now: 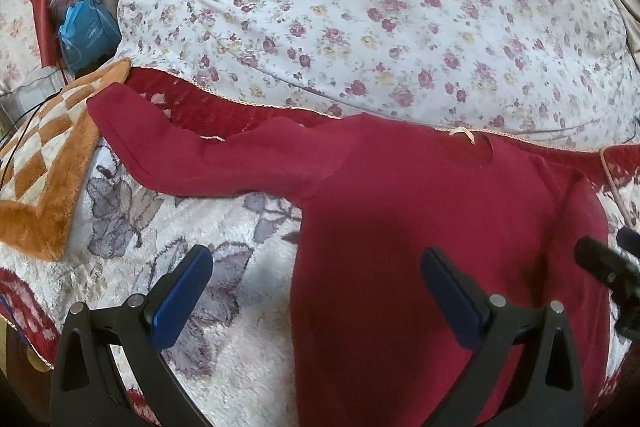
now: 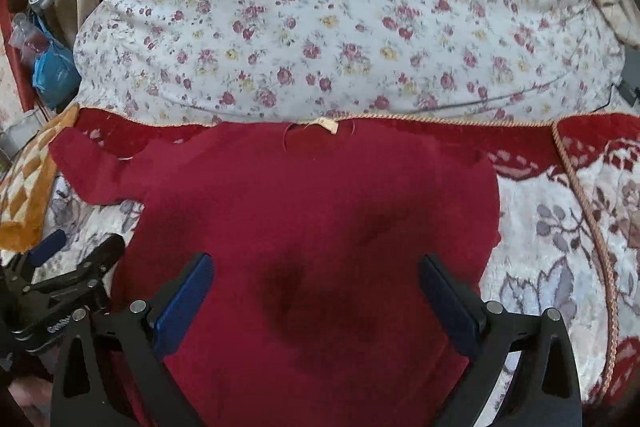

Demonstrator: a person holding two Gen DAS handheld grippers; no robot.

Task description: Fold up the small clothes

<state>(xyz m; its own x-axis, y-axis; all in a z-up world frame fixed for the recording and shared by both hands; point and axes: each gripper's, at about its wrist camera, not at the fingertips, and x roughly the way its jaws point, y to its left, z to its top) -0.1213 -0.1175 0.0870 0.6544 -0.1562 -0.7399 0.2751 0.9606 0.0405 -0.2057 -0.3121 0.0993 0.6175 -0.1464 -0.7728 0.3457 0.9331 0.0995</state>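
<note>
A small dark red long-sleeved top (image 1: pixel 420 227) lies flat on a plush floral blanket (image 1: pixel 240 347), neck and label away from me. Its left sleeve (image 1: pixel 208 155) stretches out to the left. In the right wrist view the top (image 2: pixel 320 219) fills the middle and its right side looks folded in. My left gripper (image 1: pixel 316 267) is open and empty above the top's left edge. My right gripper (image 2: pixel 316 271) is open and empty above the middle of the top. The left gripper also shows at the right wrist view's left edge (image 2: pixel 68 267).
A big floral pillow (image 1: pixel 380 7) lies behind the top. An orange and white checked fleece (image 1: pixel 44 163) lies at the left. Blue bags and clutter (image 1: pixel 84 23) stand at the far left. A braided blanket edge (image 2: pixel 592 227) runs down the right.
</note>
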